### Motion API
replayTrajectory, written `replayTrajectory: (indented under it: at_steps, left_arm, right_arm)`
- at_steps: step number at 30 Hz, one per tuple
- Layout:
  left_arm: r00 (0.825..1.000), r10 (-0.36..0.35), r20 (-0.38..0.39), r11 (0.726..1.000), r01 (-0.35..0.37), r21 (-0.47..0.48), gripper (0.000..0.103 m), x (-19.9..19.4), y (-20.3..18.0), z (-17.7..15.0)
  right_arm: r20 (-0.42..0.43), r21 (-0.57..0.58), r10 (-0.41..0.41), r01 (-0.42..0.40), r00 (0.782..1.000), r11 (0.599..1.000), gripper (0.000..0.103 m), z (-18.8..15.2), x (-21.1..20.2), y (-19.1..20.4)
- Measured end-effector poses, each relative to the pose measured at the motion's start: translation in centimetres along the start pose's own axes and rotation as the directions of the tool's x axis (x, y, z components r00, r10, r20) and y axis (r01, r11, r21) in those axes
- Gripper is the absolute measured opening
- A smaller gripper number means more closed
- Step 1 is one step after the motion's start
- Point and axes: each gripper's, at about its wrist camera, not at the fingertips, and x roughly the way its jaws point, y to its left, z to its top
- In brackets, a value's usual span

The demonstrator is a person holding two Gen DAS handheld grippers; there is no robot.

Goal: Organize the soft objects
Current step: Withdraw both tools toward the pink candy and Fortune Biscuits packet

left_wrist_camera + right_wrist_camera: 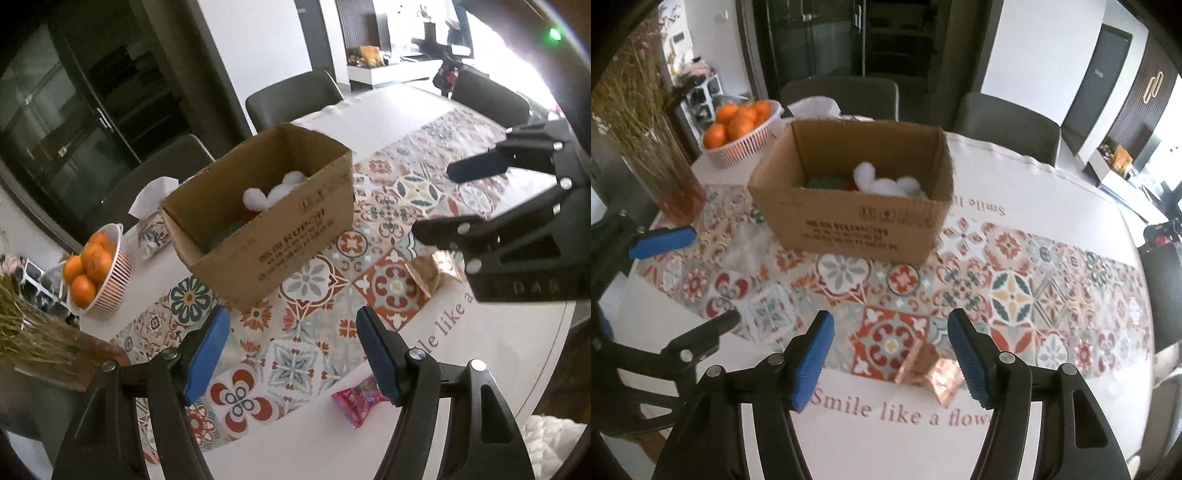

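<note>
At the desk's (1052, 184) far-left corner sits a basket of oranges (738, 129); the cardboard box (857, 221) beside it holds white soft toys (882, 182). Both hand-held grippers — left (291, 354), right (892, 358) — hover wide open and empty, the right above a copper packet (938, 376) near the front edge.

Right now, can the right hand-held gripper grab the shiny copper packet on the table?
Probably yes. The right hand-held gripper is open and empty, and the shiny copper packet lies on the tablecloth just ahead, between its fingers. Nothing blocks the way; the cardboard box sits farther back.
</note>
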Motion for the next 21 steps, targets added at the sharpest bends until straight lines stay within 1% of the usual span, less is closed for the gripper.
replayTrajectory:
  at_steps: [2, 5, 7, 12, 16, 18, 21]
  left_arm:
    - [1.0, 0.006, -0.006, 1.0, -0.006, 0.003, 0.071, 0.0, -0.1, -0.1]
    - [1.0, 0.0, -0.013, 0.999, 0.0, -0.032, 0.071, 0.0, 0.2, -0.4]
    - [1.0, -0.003, -0.021, 0.999, 0.002, -0.049, 0.072, 0.1, 0.2, -0.6]
    - [0.999, 0.001, -0.043, 0.99, -0.007, -0.14, 0.072, 0.0, 0.1, -1.2]
    - [0.997, 0.012, -0.073, 0.968, -0.03, -0.249, 0.072, 0.1, -0.1, -1.9]
    - [0.996, 0.017, -0.089, 0.952, -0.043, -0.304, 0.071, 0.1, -0.5, -2.3]
    - [0.992, 0.024, -0.12, 0.92, -0.069, -0.387, 0.072, 0.3, -1.0, -3.0]
  right_arm:
    - [-0.018, 0.007, -0.019, 0.019, 1.0, 1.0, 0.065, -0.1, 0.1, -0.2]
    - [-0.04, 0.014, -0.033, 0.034, 0.999, 0.999, 0.065, -0.3, 0.3, -0.6]
    - [-0.051, 0.012, -0.027, 0.027, 0.998, 1.0, 0.065, -0.5, 0.6, -0.7]
    - [-0.081, -0.029, -0.021, 0.018, 0.997, 0.999, 0.065, -0.5, 1.2, -0.7]
    - [-0.112, -0.081, 0.005, -0.015, 0.994, 0.997, 0.065, -0.2, 1.9, -0.8]
    - [-0.134, -0.121, 0.021, -0.037, 0.991, 0.992, 0.065, -0.1, 2.3, -0.8]
    - [-0.168, -0.189, 0.033, -0.065, 0.985, 0.98, 0.065, 0.0, 2.9, -0.6]
